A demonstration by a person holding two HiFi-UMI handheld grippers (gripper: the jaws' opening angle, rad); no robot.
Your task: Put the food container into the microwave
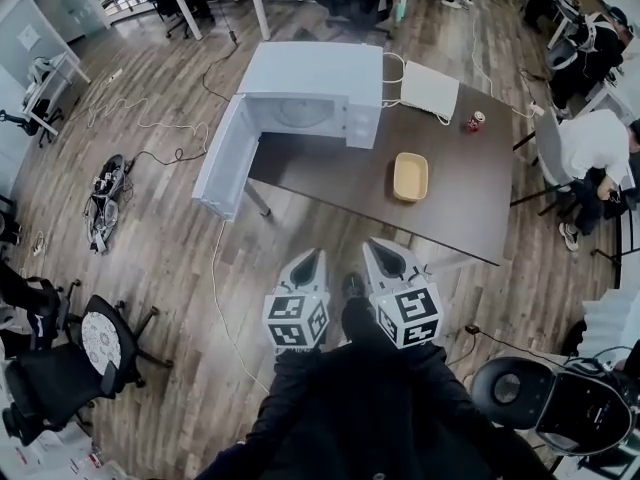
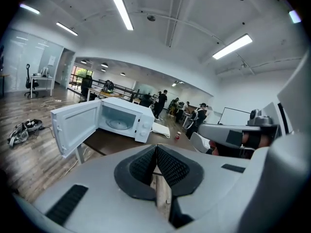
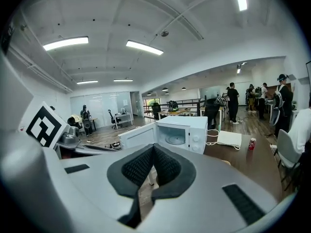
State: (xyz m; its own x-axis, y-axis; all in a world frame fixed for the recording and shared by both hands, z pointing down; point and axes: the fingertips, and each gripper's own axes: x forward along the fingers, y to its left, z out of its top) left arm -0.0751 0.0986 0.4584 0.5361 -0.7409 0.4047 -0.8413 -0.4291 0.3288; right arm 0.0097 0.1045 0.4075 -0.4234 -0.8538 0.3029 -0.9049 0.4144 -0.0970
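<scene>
A beige, empty food container (image 1: 410, 176) lies on the dark table (image 1: 460, 198), right of the white microwave (image 1: 310, 98). The microwave's door (image 1: 225, 158) swings wide open to the left, showing the glass turntable inside. My left gripper (image 1: 317, 256) and right gripper (image 1: 374, 246) hover side by side over the floor, short of the table's near edge, both shut and holding nothing. In the left gripper view the shut jaws (image 2: 156, 152) point at the open microwave (image 2: 121, 118). The right gripper view also has the shut jaws (image 3: 153, 152) facing the microwave (image 3: 180, 132).
A red can (image 1: 476, 121) and a white flat pad (image 1: 430, 90) with a cable sit at the table's far end. Office chairs (image 1: 70, 363) stand at the left and right. Cables and a bag (image 1: 105, 203) lie on the wooden floor. A seated person (image 1: 595, 153) is at the right.
</scene>
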